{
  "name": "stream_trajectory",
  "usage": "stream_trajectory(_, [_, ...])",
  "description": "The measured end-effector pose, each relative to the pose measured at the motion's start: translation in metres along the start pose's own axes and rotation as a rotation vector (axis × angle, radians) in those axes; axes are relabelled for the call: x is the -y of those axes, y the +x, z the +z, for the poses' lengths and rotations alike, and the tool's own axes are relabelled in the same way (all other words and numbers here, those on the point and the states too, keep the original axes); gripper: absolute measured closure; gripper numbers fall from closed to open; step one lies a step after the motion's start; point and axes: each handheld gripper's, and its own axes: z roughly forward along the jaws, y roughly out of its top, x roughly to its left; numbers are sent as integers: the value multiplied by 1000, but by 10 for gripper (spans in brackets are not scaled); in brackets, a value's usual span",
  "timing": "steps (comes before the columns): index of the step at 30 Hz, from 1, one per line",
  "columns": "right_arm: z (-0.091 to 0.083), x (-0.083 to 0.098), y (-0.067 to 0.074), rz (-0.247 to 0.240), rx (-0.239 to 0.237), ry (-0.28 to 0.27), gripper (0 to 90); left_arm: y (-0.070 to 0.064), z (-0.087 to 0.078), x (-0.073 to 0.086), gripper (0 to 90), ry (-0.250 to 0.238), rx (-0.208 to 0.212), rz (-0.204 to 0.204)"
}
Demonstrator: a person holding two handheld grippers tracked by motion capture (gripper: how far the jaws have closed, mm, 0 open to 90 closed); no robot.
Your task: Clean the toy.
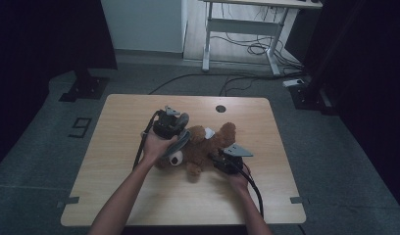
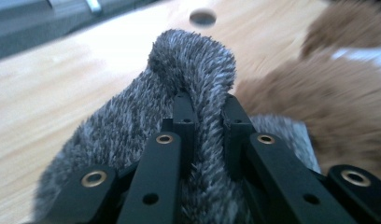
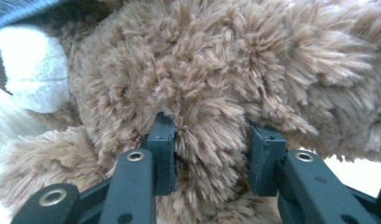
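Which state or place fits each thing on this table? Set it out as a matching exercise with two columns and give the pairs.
Column one:
1. left hand-held gripper
2. right hand-held gripper
3. brown plush toy
4. round hole

Column two:
A. lies on the table between the two hands
B. shut on grey fuzzy fabric
C. near the table's far edge
D. shut on brown fur

Pairs: 1-B, 2-D, 3-A, 4-C

Plush bear (image 1: pixel 205 147): brown fur, white muzzle with a black mark. Fuzzy cloth (image 2: pixel 179 88): grey, flecked white. Both grippers' jaws are seen black with brass-coloured rivets. Surface (image 1: pixel 139 196): light wood grain.
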Motion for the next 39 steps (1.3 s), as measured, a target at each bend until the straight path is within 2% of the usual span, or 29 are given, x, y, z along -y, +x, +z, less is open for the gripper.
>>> stream_trajectory(2, [-1,0,0,-1,-8,2,600,7,7,9,795,26,19,-23])
stream_trajectory(5, [-2,0,0,-5,-20,6,582,14,10,22,796,26,62,-68])
stream_trajectory(8, [-5,0,1,-12,-29,10,540,15,8,31,798,22,93,-76])
stream_trajectory(10, [-10,-1,2,-3,-39,21,479,13,4,37,800,16,99,-60])
stream_trajectory(13, [-19,-1,0,41,-57,23,423,8,-2,46,801,2,103,-43])
stream_trajectory(18, [-44,1,-12,123,-8,-40,346,-2,-11,59,803,-34,107,-16])
stream_trajectory(19, [-49,-1,-16,131,3,-52,330,-5,-13,61,803,-40,102,4])
stream_trajectory(23, [-63,-12,-24,147,22,-80,260,-14,-21,72,804,-63,106,30])
stream_trajectory(26, [-68,-19,-24,152,-6,-101,241,-18,-29,82,804,-83,119,36])
stream_trajectory(28, [-69,-22,-20,134,-39,-102,265,-21,-32,87,804,-94,121,39])
stream_trajectory(29, [-68,-23,-17,124,-64,-100,354,-22,-34,89,804,-97,124,39])
stream_trajectory(30, [-67,-22,-14,103,-97,-91,403,-23,-35,90,804,-98,120,41])
stream_trajectory(32, [-62,-18,-9,87,-106,-39,473,-24,-37,94,803,-107,116,39])
stream_trajectory(37, [-47,8,-7,155,-130,64,574,-30,-37,102,803,-134,109,45])
stream_trajectory(39, [-46,13,-7,175,-135,52,586,-32,-37,102,803,-136,101,49])
